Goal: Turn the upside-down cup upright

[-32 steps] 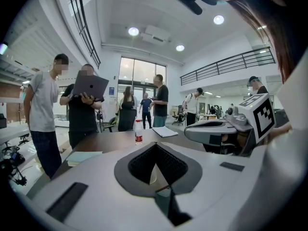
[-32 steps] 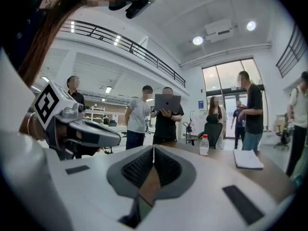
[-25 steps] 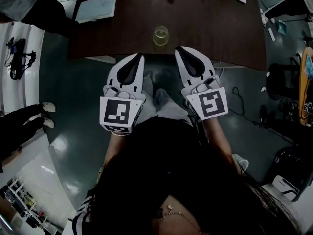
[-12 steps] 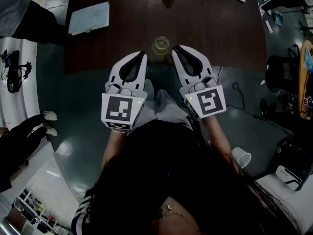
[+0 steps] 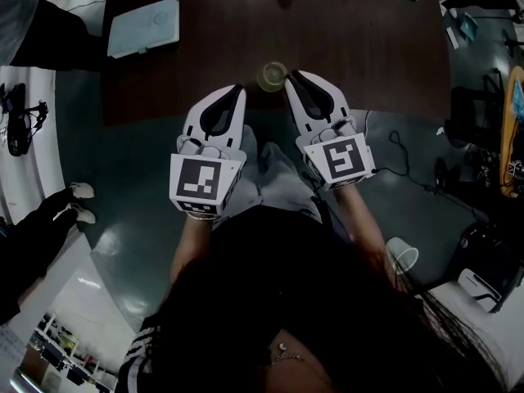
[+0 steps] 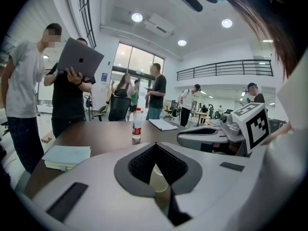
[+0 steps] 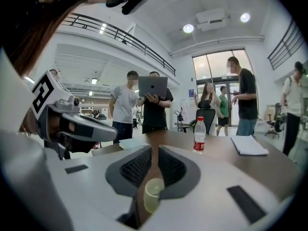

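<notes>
Right now the cup [image 5: 273, 75] stands on the dark table [image 5: 360, 47], close to its near edge, between the tips of the two grippers. The left gripper [image 5: 238, 89] has its jaws pressed fully together with nothing in them, its tip just left of the cup. The right gripper [image 5: 294, 76] is all but closed too — only a sliver between the pads, nothing held — just right of the cup. A notebook [image 5: 144, 27] lies far left.

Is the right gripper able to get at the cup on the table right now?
Probably yes. The cup stands near the edge of the table, just ahead of the right gripper, with nothing between them. Its jaws are shut, so they must open first.
</notes>
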Demonstrator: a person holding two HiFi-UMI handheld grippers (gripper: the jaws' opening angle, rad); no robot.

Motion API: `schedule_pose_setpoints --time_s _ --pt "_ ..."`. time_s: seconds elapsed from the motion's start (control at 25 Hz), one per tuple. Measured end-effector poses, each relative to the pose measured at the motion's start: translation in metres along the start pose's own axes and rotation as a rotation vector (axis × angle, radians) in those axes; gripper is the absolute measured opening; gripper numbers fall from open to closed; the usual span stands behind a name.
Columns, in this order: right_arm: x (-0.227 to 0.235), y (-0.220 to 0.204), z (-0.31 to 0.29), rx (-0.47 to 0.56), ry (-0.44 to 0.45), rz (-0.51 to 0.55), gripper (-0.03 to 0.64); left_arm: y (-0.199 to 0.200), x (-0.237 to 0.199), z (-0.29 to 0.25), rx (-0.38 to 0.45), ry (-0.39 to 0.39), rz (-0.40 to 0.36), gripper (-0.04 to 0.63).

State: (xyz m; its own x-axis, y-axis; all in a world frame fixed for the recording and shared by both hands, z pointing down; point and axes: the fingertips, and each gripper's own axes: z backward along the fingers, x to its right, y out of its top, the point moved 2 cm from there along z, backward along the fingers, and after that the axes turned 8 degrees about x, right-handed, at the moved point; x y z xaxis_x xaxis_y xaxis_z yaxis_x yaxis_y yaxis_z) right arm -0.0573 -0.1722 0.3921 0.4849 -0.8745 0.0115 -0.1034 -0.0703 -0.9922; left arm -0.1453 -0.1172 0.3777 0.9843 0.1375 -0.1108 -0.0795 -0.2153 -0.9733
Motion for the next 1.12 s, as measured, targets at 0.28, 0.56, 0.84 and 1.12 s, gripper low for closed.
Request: schedule_pose_setpoints --time_s 0.28,0.56,0.84,1.12 --pt "0.003 -0.027 -0.014 -0.07 0.002 -0.016 0.117 -0.005 -0.007 -0.003 -0.015 -0.003 0.025 0.003" --pt "0.003 -0.053 -0.026 -0.142 0.011 -0.027 0.202 -0.013 -0.012 -0.005 -0.033 -0.004 0.032 0.003" --pt "0.002 -0.081 -0.036 -0.221 0.017 -0.016 0.281 -0.019 -0.018 -0.003 -0.05 -0.004 0.044 0.003" --pt "0.004 -0.113 -0.044 -0.304 0.018 -0.025 0.296 -0.023 -0.025 -0.002 -0.064 -0.001 0.053 0.003"
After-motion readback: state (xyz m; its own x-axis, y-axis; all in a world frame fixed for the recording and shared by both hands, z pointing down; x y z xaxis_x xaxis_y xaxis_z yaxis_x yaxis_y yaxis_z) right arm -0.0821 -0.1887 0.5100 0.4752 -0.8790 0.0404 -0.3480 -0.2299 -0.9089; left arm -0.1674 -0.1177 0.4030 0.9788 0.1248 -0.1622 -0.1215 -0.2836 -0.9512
